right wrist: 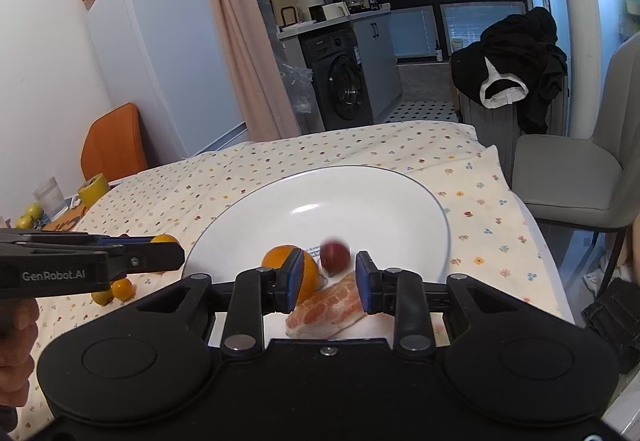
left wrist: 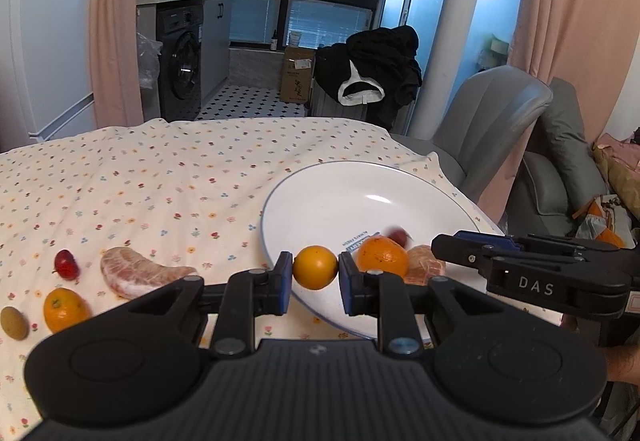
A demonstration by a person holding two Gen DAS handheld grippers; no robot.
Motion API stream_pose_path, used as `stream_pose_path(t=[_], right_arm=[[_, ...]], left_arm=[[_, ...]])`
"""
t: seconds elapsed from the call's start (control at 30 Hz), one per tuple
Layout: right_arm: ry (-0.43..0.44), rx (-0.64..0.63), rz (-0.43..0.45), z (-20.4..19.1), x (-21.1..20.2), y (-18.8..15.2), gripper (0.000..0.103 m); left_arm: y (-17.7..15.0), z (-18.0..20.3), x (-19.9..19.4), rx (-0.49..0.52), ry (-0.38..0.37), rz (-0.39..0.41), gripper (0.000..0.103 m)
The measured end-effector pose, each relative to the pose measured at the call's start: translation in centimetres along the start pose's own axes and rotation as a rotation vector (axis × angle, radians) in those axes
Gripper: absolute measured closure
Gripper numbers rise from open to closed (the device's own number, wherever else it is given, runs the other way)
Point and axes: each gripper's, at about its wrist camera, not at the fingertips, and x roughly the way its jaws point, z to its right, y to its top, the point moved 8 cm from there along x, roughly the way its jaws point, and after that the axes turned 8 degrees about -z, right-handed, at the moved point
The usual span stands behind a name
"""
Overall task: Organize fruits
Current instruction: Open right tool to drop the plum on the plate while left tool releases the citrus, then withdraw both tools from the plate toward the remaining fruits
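My left gripper (left wrist: pixel 315 270) is shut on a small orange fruit (left wrist: pixel 315 259), held just over the near left rim of a white plate (left wrist: pixel 320 201). On the plate lie an orange (left wrist: pixel 382 255), a pomelo segment (left wrist: pixel 426 268) and a blurred red fruit (left wrist: pixel 398 235). In the right wrist view my right gripper (right wrist: pixel 328 277) stands open above the plate (right wrist: pixel 360 201). The blurred red fruit (right wrist: pixel 335 256) sits between its pads, apart from both. An orange (right wrist: pixel 280 259) and a pomelo segment (right wrist: pixel 328 307) lie beside it.
On the floral tablecloth (left wrist: pixel 160 181) to the left lie a red fruit (left wrist: pixel 66 264), a pomelo segment (left wrist: pixel 140 277), an orange (left wrist: pixel 64 309) and a greenish fruit (left wrist: pixel 14 323). A grey chair (right wrist: pixel 580 169) stands past the table's right edge. A cup and tape roll (right wrist: pixel 94 190) sit far left.
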Motion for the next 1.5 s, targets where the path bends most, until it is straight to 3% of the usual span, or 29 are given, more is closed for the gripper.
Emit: stream_pose_path(t=[0.5, 0.87, 1.0, 1.17, 1.3, 1.5], right_arm=[[0.006, 0.02, 0.01, 0.3, -1.2, -0.4, 0.064], [0.055, -0.017, 0.014, -3.0, -1.4, 0.1, 0.048], [0.072, -0.037, 0.007, -4.3, -1.1, 0.3, 0.039], [0.089, -0.06, 0.007, -5.9, -0.9, 0.6, 0.02], [0.13, -0.046, 0.009, -6.7, -0.8, 0.9, 0.005], [0.14, -0.073, -0.018, -8.2, -0.6, 0.6, 0.0]], left_arm=[[-0.1, 0.3, -0.5, -0.007, 0.001, -0.005, 0.074], [-0.8, -3.3, -4.0, -0.069, 0.059, 0.026, 0.053], [-1.2, -5.0, -4.9, -0.096, 0.084, 0.026, 0.046], [-1.4, -7.1, -6.0, -0.135, 0.118, 0.048, 0.022], [-1.4, -8.5, -6.8, -0.152, 0.149, 0.067, 0.016], [-2.2, -10.3, -7.5, -0.2, 0.158, 0.058, 0.011]])
